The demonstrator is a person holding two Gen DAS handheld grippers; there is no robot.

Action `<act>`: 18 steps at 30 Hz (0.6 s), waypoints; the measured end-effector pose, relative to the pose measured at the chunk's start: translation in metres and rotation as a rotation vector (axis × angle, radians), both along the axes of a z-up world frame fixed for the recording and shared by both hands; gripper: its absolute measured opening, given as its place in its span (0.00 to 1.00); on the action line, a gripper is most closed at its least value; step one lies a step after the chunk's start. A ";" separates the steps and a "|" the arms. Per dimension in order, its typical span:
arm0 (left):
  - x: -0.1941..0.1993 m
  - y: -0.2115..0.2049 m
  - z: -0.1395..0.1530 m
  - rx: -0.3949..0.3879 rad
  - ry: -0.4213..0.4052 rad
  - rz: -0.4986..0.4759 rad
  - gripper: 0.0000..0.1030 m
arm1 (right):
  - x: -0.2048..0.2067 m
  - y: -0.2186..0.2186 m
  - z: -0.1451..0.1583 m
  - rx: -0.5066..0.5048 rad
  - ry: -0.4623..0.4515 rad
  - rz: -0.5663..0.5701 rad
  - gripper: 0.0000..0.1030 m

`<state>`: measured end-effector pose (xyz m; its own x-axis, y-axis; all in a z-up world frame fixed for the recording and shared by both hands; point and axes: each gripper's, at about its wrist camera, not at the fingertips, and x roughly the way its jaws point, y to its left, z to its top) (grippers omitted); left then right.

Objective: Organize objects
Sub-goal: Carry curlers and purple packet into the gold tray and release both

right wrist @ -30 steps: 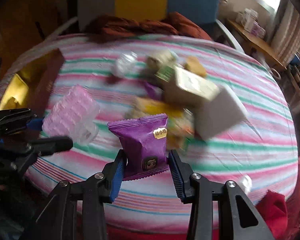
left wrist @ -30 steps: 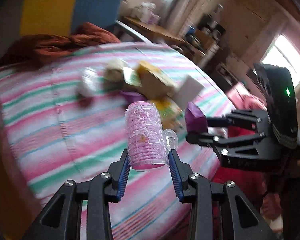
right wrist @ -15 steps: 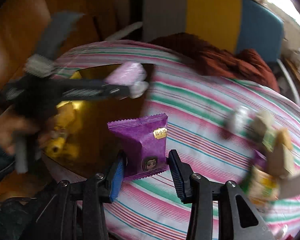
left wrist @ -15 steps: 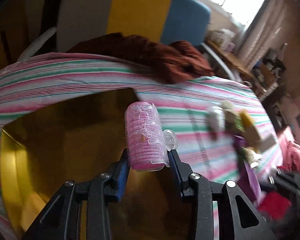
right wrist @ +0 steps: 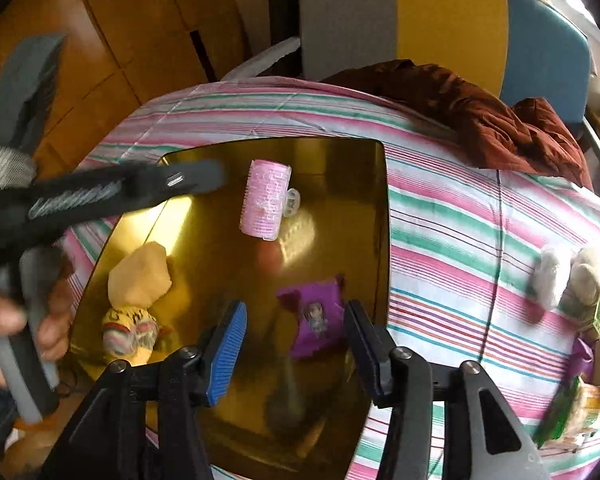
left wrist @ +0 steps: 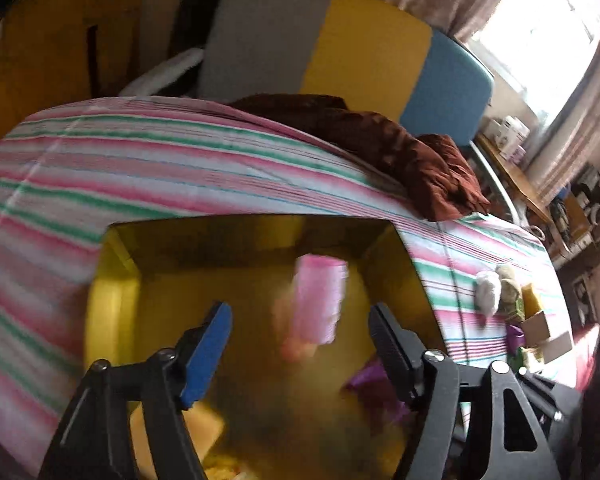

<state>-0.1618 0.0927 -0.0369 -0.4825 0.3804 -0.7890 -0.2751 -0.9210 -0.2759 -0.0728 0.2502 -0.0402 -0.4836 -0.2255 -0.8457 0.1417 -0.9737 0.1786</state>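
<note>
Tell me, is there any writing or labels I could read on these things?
None is legible.
Purple snack packet in the gold tray: a cartoon face only, any lettering blurred.
Green carton on the striped cloth: print too small and smeared.
Pink hair roller: no text.

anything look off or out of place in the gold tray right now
Nothing looks damaged or spilled. The pink hair roller and the purple snack packet are inside the shiny gold tray, both blurred, beyond the open jaws of the left gripper and the right gripper. Whether they have settled cannot be told. More packets lie piled on the striped cloth.
</note>
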 end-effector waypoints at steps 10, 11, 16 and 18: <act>0.046 -0.055 0.012 -0.020 0.082 0.085 0.73 | 0.020 -0.020 -0.010 0.014 -0.014 -0.007 0.50; 0.050 -0.056 0.014 -0.022 0.094 0.086 0.73 | 0.024 -0.022 -0.009 0.020 -0.006 -0.009 0.50; 0.078 -0.056 0.025 -0.046 0.186 0.120 0.89 | 0.036 -0.029 -0.005 0.064 0.032 -0.025 0.52; 0.087 -0.055 0.029 -0.053 0.212 0.132 0.91 | 0.041 -0.030 -0.003 0.071 0.050 -0.036 0.52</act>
